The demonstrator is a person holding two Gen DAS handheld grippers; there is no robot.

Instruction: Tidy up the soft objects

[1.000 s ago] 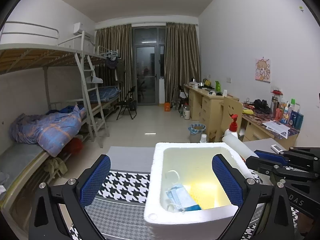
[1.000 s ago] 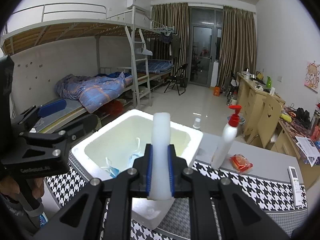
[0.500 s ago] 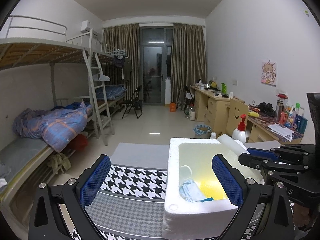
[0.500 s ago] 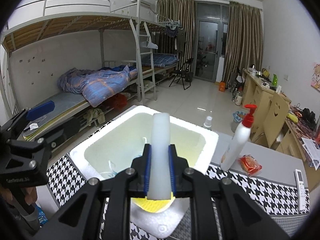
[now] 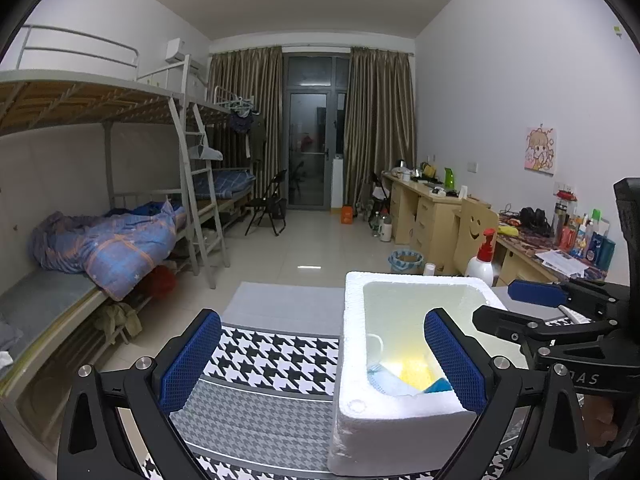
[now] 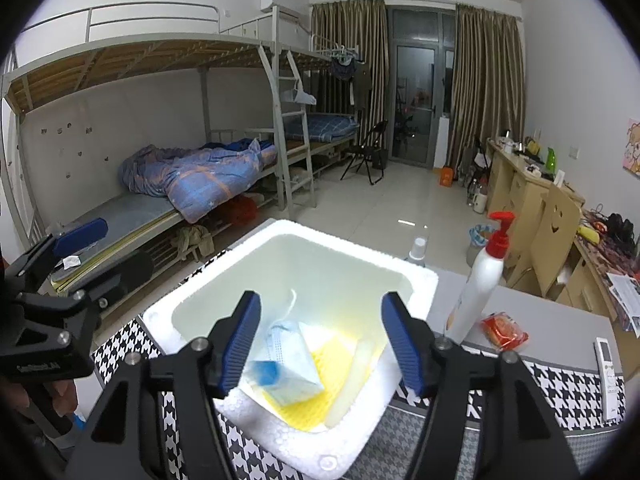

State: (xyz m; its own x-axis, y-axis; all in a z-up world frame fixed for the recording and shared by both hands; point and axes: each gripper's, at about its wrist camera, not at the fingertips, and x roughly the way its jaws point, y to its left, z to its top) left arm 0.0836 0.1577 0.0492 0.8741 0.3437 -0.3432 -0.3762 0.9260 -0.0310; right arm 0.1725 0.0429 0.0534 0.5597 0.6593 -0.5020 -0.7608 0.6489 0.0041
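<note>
Both my grippers are standing apart: my right gripper (image 6: 320,336) is opening above the foam box (image 6: 416,280), the pale foam strip (image 6: 352,380) lying below inside it; my left gripper (image 5: 320,360) is hovering empty.

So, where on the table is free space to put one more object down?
Free: the houndstooth cloth left of the foam box, and the cloth strip between the pump bottle and the remote. Crowded: inside the box, with mask, yellow cloth and white tube.
</note>
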